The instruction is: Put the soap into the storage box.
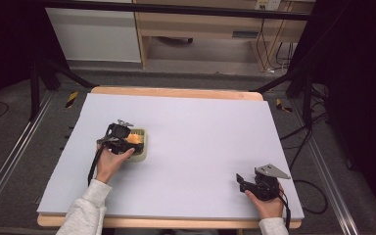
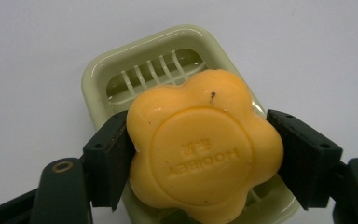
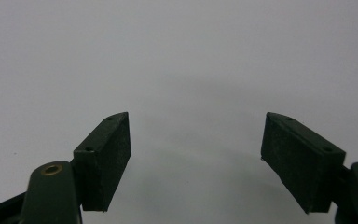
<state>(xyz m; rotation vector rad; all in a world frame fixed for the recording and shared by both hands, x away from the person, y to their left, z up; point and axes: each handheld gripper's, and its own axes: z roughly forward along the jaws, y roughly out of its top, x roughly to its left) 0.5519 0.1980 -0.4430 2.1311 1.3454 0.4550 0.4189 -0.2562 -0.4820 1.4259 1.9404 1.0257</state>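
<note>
An orange flower-shaped soap (image 2: 204, 144) sits between the jaws of my left gripper (image 2: 200, 154), and both pads press on its sides. It hangs just over a pale green soap dish (image 2: 135, 56) with a slotted drain, which stands on the white table. From the high view the left gripper (image 1: 129, 140) is at the dish (image 1: 142, 152) on the table's left, the soap (image 1: 134, 139) a small orange spot. My right gripper (image 3: 196, 158) stands open over bare table, nothing between its pads; in the high view the right gripper (image 1: 241, 181) rests near the front right corner.
A white board (image 1: 196, 142) covers the wooden table. The front edge is close to both hands. Black frame legs and cables stand on the floor around the table, with a wooden shelf behind.
</note>
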